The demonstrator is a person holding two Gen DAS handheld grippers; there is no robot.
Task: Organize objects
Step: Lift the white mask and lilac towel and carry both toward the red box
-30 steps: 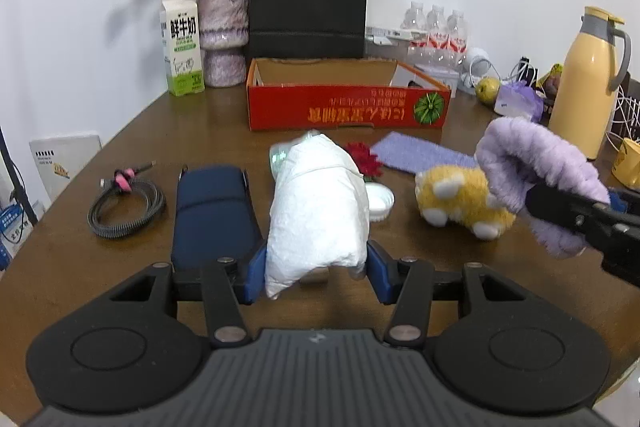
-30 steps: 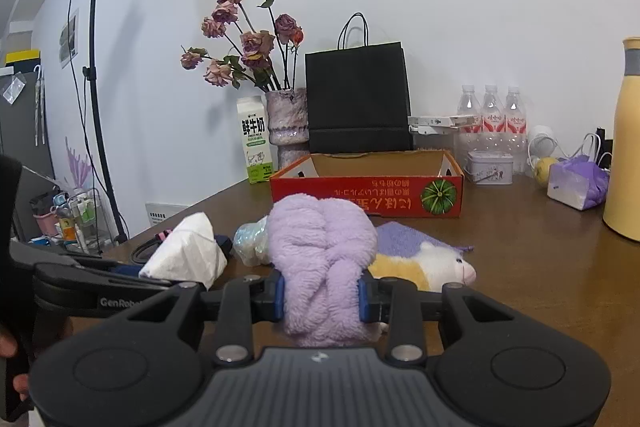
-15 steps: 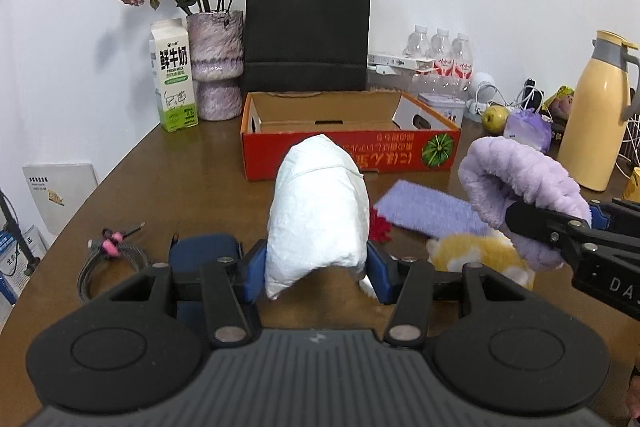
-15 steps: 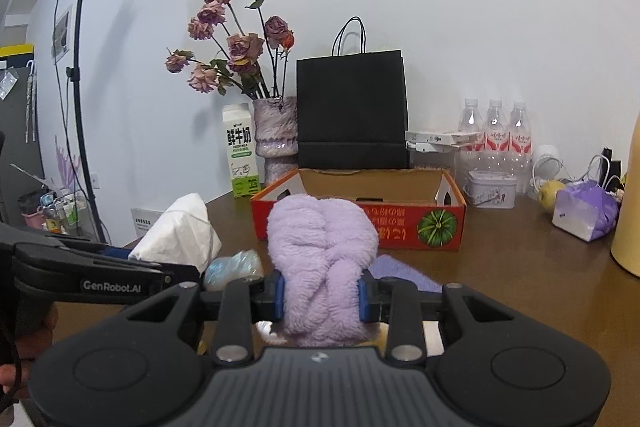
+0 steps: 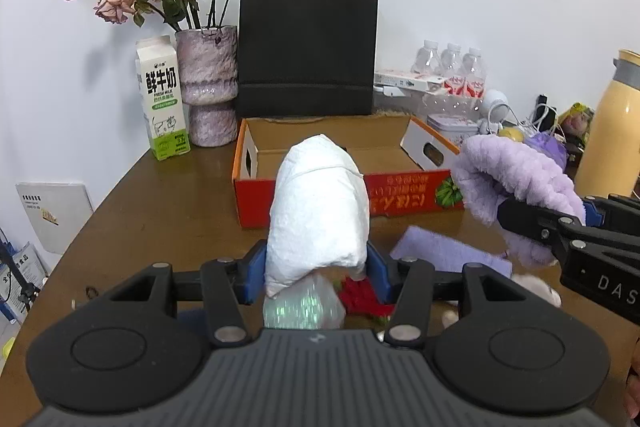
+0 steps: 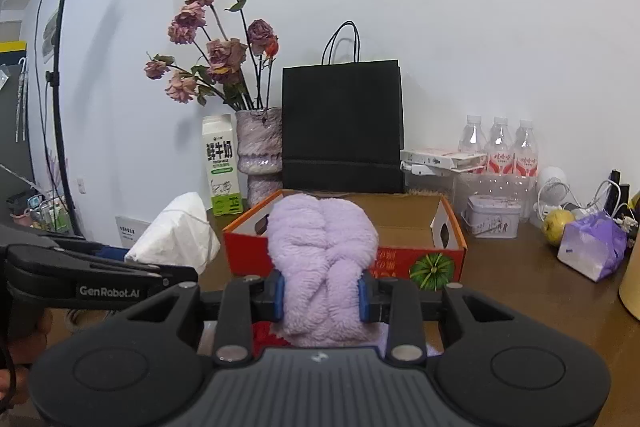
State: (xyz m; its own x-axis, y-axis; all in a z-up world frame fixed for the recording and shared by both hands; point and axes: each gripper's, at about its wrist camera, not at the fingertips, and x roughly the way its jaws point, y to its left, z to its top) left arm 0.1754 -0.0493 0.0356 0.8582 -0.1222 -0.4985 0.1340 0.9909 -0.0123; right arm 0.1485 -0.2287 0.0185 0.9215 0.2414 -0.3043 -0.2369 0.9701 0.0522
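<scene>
My left gripper (image 5: 316, 271) is shut on a white tissue pack (image 5: 318, 211) and holds it above the table, just short of the red cardboard box (image 5: 256, 183). My right gripper (image 6: 322, 297) is shut on a fluffy purple cloth (image 6: 322, 259), also in the air in front of the box (image 6: 444, 259). In the left wrist view the purple cloth (image 5: 516, 175) hangs at the right. In the right wrist view the tissue pack (image 6: 176, 239) shows at the left. The box is open and looks empty.
On the table below lie a flat purple cloth (image 5: 444, 251), a red flower (image 5: 360, 299) and a shiny plastic bag (image 5: 304, 307). Behind the box stand a black paper bag (image 5: 308, 47), a vase of roses (image 5: 208, 87) and a milk carton (image 5: 162, 99). A yellow thermos (image 5: 612, 131) stands right.
Both grippers have risen and moved forward toward the red box with their loads. The box is nearer now and the items on the table have slid below view.
</scene>
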